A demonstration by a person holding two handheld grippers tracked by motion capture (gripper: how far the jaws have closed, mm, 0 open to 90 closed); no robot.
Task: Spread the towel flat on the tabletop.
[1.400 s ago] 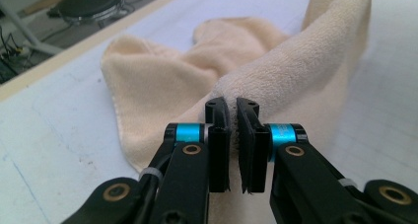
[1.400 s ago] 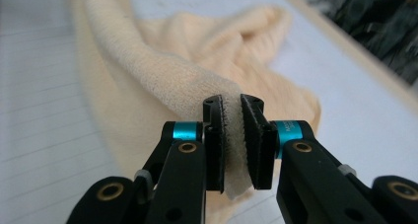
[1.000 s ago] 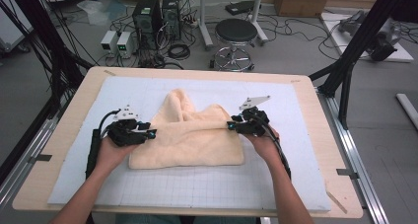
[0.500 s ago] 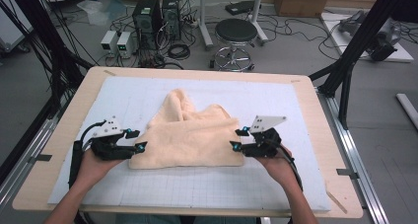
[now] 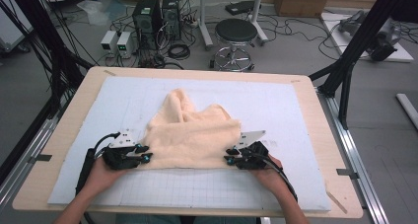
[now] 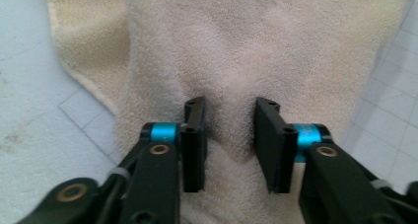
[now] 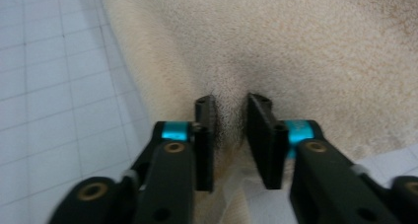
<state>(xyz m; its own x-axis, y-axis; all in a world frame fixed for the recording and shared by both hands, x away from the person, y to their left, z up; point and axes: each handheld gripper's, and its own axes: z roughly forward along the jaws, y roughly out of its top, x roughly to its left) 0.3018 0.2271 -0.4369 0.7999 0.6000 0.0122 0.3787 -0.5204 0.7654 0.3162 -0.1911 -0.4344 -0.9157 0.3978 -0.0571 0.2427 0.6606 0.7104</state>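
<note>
the wooden worktop is carrying a white gridded mat. a cream terry towel, soft and rumpled, is lying mid-mat, its straight near edge running left to right, a bunched lobe pointing away. the left gripper and right gripper are sitting at its near corners; both sets of jaws have just been closing, narrow, pinching raised pile.

Grey floor, black stool, computer towers

High overhead view; two close towel views
</note>
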